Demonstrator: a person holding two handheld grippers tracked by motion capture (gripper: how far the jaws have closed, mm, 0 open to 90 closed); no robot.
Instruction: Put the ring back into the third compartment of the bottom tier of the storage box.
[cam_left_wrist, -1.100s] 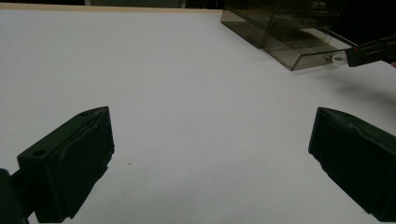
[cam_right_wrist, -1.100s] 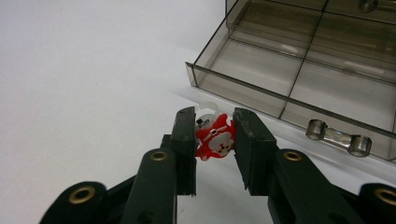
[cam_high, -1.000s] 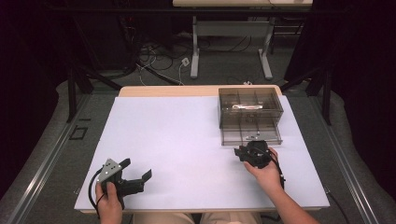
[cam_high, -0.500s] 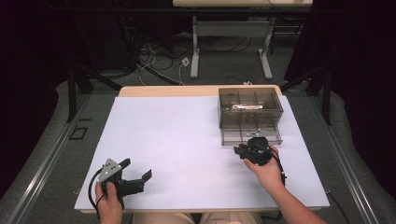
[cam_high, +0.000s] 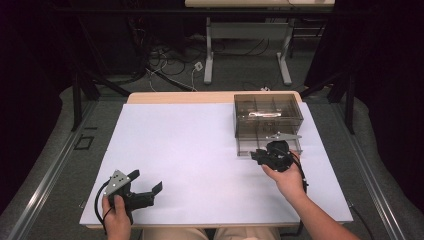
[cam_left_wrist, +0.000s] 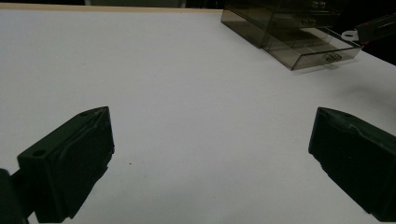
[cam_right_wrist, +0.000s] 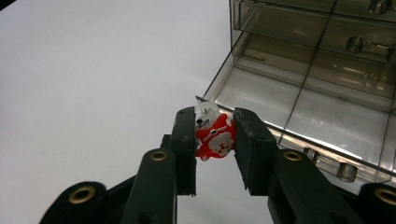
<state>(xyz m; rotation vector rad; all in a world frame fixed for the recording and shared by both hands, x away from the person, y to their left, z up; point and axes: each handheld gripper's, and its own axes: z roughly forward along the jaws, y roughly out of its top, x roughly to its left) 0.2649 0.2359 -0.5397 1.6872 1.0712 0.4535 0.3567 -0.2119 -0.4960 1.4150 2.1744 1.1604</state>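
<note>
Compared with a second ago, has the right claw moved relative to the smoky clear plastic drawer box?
Cannot tell: the right claw sits at the open front of the smoky clear plastic drawer box, with no clear shift against it.

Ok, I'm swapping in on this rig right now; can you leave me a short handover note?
Right gripper: shut on a small red and white charm, held at the near rim of the open bottom drawer of the clear drawer box.
Left gripper: open, holding nothing, over the white tabletop.
Done: charm picked up, drawer pulled open.
Left: likely put the charm in the drawer, release, close it.
</note>
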